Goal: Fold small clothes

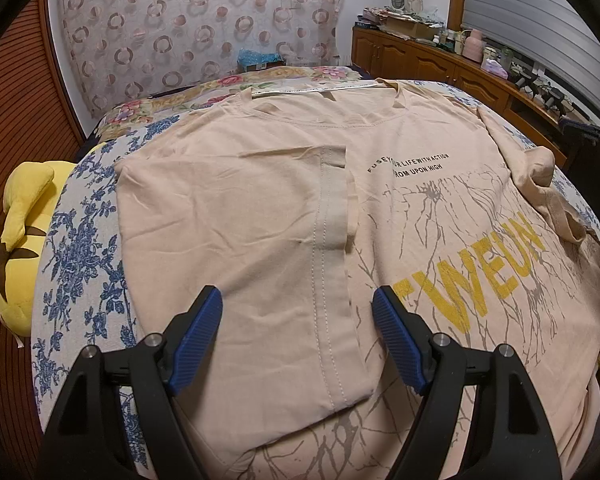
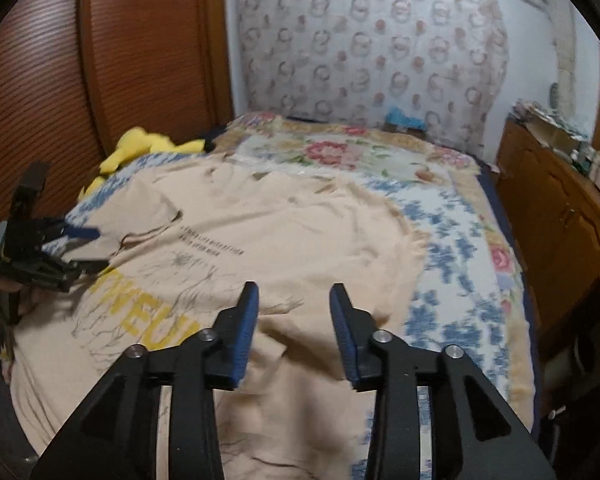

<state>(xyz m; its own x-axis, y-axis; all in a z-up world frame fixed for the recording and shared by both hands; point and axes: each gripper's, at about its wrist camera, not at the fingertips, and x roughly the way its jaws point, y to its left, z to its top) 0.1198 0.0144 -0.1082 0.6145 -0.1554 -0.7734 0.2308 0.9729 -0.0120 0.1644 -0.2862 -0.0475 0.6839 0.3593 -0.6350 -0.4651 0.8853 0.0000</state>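
A beige T-shirt (image 1: 440, 208) lies spread flat on a bed (image 1: 80, 248), print side up, with yellow letters and thin grey branch lines across its front. Its neckline points toward the far end of the bed. The shirt's left side is folded inward, so the sleeve (image 1: 332, 200) lies on top of the body as a long strip with a stitched hem running down the middle. That fold gives a straight left edge, with blue flowered bedcover showing beyond it. The right sleeve (image 1: 540, 184) is unfolded and lies bunched near the shirt's right edge.

The left gripper (image 1: 298, 312) hovers over the folded part near the shirt's bottom. Its blue-padded fingers (image 1: 198, 334) are spread wide with nothing between them; only cloth lies below.

The right gripper (image 2: 293, 312) hangs over the shirt's right side, where the cloth is rumpled into soft ridges. Its fingers (image 2: 242, 332) are parted and grip nothing, the shirt lying loose beneath. The view is slightly blurred.

In the right wrist view the left gripper (image 2: 84, 250) appears at the far left, above the shirt's left edge, well apart from the right one.

To the right of the shirt a broad band of bedcover is bare up to the bed's edge. Beyond the neckline, pink flowered bedding (image 2: 340, 152) runs to a circle-patterned wall (image 2: 360, 48). A yellow plush toy (image 1: 20, 220) sits against the bed's left edge, beside a reddish-brown ribbed panel (image 2: 40, 80). A wooden cabinet (image 2: 560, 220) stands along the right side, separated from the bed by a narrow gap.
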